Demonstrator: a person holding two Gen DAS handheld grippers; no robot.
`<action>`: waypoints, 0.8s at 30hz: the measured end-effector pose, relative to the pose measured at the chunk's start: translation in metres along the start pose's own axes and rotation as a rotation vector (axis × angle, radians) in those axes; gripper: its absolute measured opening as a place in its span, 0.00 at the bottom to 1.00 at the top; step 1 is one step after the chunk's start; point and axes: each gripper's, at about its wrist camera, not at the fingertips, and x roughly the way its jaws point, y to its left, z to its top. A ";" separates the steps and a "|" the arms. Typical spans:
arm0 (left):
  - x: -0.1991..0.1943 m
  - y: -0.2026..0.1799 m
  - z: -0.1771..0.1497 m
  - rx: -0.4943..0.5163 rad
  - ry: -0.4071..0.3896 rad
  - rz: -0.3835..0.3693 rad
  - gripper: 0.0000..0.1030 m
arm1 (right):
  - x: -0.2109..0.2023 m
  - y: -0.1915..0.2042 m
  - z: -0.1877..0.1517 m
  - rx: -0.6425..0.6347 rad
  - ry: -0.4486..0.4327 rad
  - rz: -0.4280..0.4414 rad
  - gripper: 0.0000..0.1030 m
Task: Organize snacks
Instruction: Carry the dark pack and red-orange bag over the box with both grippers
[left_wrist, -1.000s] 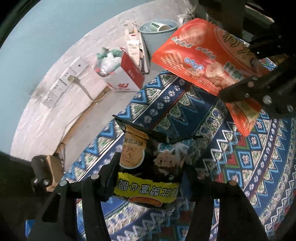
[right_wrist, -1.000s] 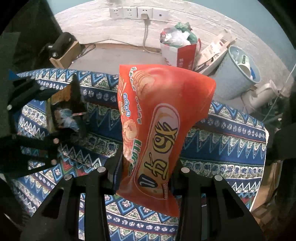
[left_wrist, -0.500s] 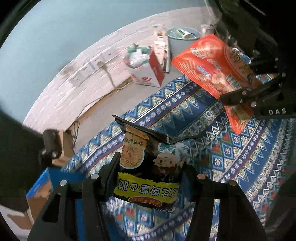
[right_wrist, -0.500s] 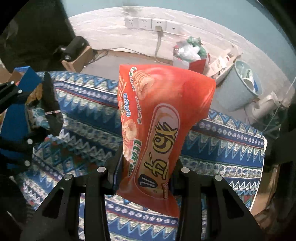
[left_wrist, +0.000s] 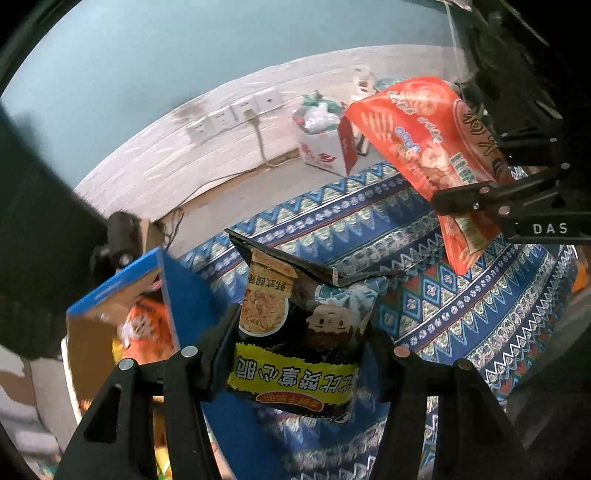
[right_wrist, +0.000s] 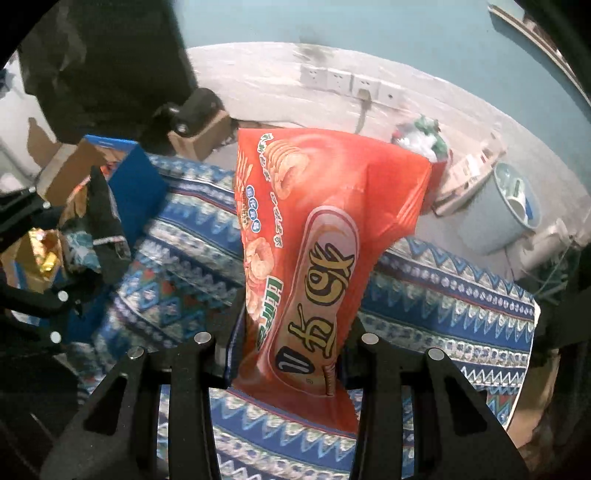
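Note:
My left gripper (left_wrist: 299, 350) is shut on a black noodle snack bag (left_wrist: 306, 325) with a yellow band, held above the patterned tablecloth (left_wrist: 461, 317). My right gripper (right_wrist: 291, 343) is shut on a large red chip bag (right_wrist: 317, 258), held upright above the cloth. The red bag also shows in the left wrist view (left_wrist: 424, 147), up and to the right. The black bag shows in the right wrist view (right_wrist: 105, 229), at the left. A blue cardboard box (left_wrist: 147, 295) with orange snack packs inside stands just left of the black bag.
The blue box also shows at the left of the right wrist view (right_wrist: 136, 184). Behind the table are a white wall with sockets (right_wrist: 351, 85), a red and white box of rubbish (left_wrist: 325, 147), a grey bin (right_wrist: 498, 214) and a small cardboard box (right_wrist: 199, 136).
Both grippers have swung left with their bags still held. The blue box of snacks has come into view beside the black bag.

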 end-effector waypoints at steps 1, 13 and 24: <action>-0.005 0.005 -0.004 -0.012 -0.003 0.014 0.57 | -0.002 0.006 0.002 -0.006 -0.005 0.006 0.37; -0.049 0.068 -0.038 -0.162 -0.054 0.108 0.57 | -0.016 0.070 0.034 -0.084 -0.048 0.069 0.37; -0.066 0.142 -0.071 -0.337 -0.071 0.176 0.57 | -0.007 0.147 0.076 -0.168 -0.058 0.135 0.37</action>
